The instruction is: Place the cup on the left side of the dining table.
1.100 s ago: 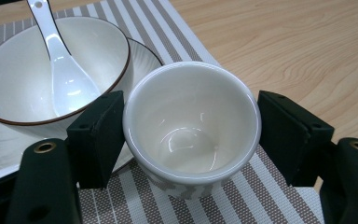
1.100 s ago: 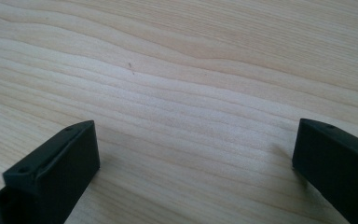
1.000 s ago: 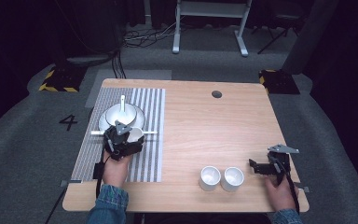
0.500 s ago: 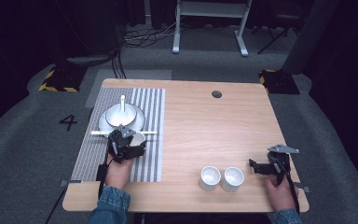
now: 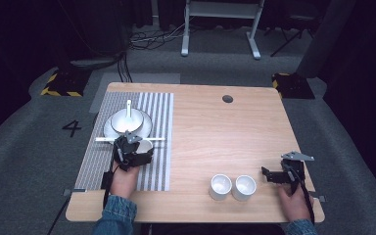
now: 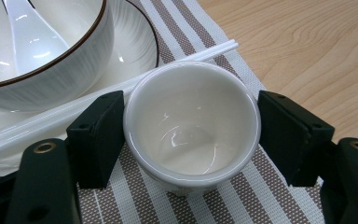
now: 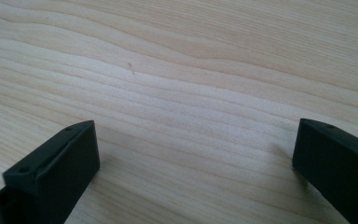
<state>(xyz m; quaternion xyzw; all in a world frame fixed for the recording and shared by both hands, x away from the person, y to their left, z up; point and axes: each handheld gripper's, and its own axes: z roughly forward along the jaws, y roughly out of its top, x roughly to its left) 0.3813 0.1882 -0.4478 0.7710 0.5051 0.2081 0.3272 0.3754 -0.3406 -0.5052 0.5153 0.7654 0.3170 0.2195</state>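
A small, round, shiny white cup [image 6: 191, 126] sits on the striped woven mat [image 6: 279, 205], beside smooth white chopsticks [image 6: 177, 63]. The left gripper [image 6: 191, 135] pinches it. The right gripper [image 7: 196, 172] is spread wide over the wooden table [image 7: 191, 70].

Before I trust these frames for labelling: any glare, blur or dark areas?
High view: soft and low in detail, surroundings beyond the wooden table very dark. Left gripper view: sharp, with small glints inside the small white ceramic cup. Right gripper view: wood grain sharp, near black jaws slightly soft.
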